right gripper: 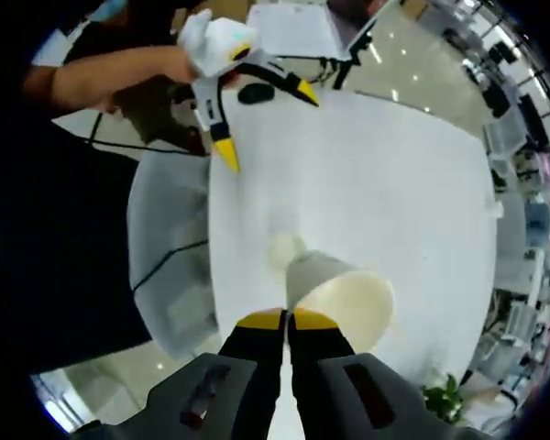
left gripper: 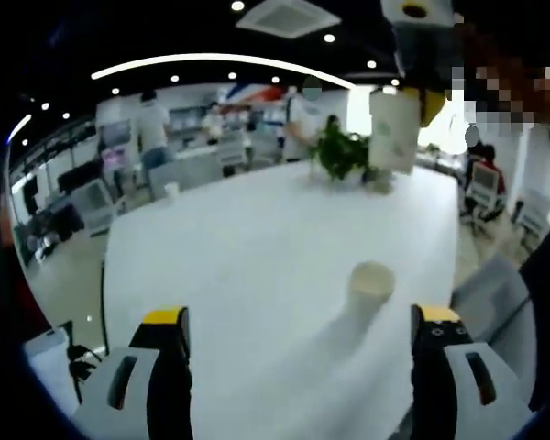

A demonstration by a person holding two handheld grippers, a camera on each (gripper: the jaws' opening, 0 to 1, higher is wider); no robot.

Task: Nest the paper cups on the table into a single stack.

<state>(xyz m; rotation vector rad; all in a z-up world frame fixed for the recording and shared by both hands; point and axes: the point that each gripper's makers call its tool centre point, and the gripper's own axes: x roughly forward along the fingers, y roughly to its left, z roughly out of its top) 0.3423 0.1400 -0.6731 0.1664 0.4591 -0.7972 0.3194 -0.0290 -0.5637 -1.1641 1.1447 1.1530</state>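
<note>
One white paper cup [left gripper: 371,280] stands upright on the white table [left gripper: 238,257], just beyond and inside my left gripper's right jaw. My left gripper [left gripper: 301,321] is open wide, with nothing between its jaws. High above at the right, my right gripper [left gripper: 420,92] holds a second paper cup [left gripper: 394,128] in the air. In the right gripper view, my right gripper [right gripper: 287,319] is shut on the wall of that tilted cup [right gripper: 344,293]. The table cup [right gripper: 282,249] sits below it. The left gripper [right gripper: 266,124], held in a hand, is open further off.
A potted plant [left gripper: 339,151] stands at the table's far end. A grey chair [right gripper: 165,266] sits against the table's edge. A dark small object [right gripper: 257,92] lies on the table by the left gripper. People and desks fill the office beyond.
</note>
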